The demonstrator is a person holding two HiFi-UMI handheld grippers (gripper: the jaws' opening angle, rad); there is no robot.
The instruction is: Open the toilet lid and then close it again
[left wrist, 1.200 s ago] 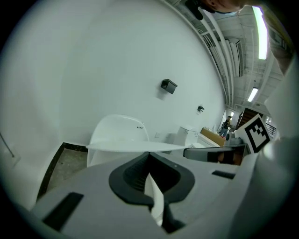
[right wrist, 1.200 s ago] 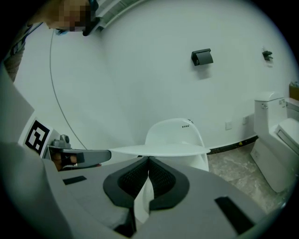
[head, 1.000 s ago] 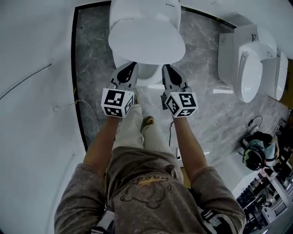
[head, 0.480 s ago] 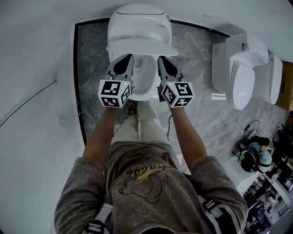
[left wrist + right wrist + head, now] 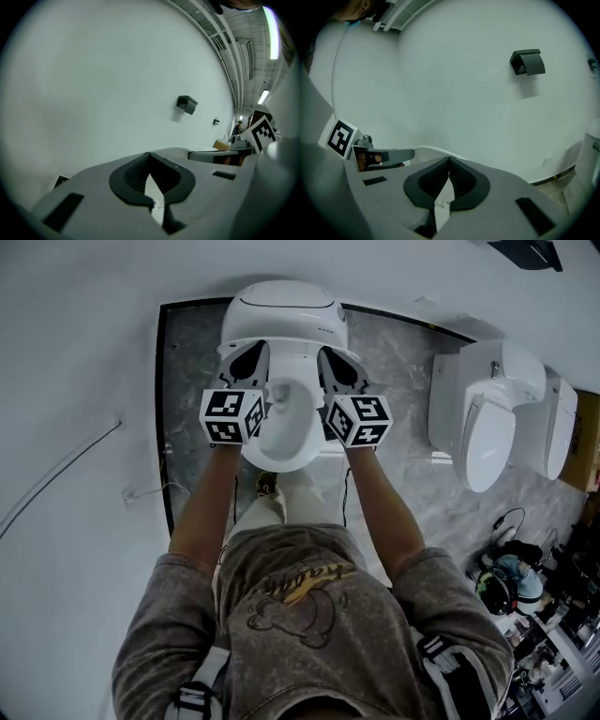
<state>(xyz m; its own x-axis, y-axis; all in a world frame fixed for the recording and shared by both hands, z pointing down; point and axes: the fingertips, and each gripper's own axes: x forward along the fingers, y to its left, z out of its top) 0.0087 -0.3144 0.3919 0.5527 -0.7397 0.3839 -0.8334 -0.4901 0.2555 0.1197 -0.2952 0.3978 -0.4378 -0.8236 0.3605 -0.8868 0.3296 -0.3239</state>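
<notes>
The white toilet (image 5: pixel 281 423) stands at the top centre of the head view, bowl and seat exposed. Its lid (image 5: pixel 291 337) stands upright against the rear housing. My left gripper (image 5: pixel 251 352) holds the lid's upper rim on the left, and my right gripper (image 5: pixel 328 357) holds it on the right. In the left gripper view the jaws (image 5: pixel 151 157) are closed with a thin white sliver of lid between them. The right gripper (image 5: pixel 449 161) shows the same, and the lid's white rim (image 5: pixel 433 151) curves toward the other gripper.
Two more white toilets (image 5: pixel 487 418) (image 5: pixel 553 427) stand to the right on the marble floor (image 5: pixel 187 381). A thin cable (image 5: pixel 56 474) runs across the white floor at left. Bags and gear (image 5: pixel 506 577) lie at lower right. A dark box (image 5: pixel 527 62) hangs on the wall ahead.
The lid has swung from half raised to upright against the rear housing. Both grippers rose and moved back with it, and the bowl now shows.
</notes>
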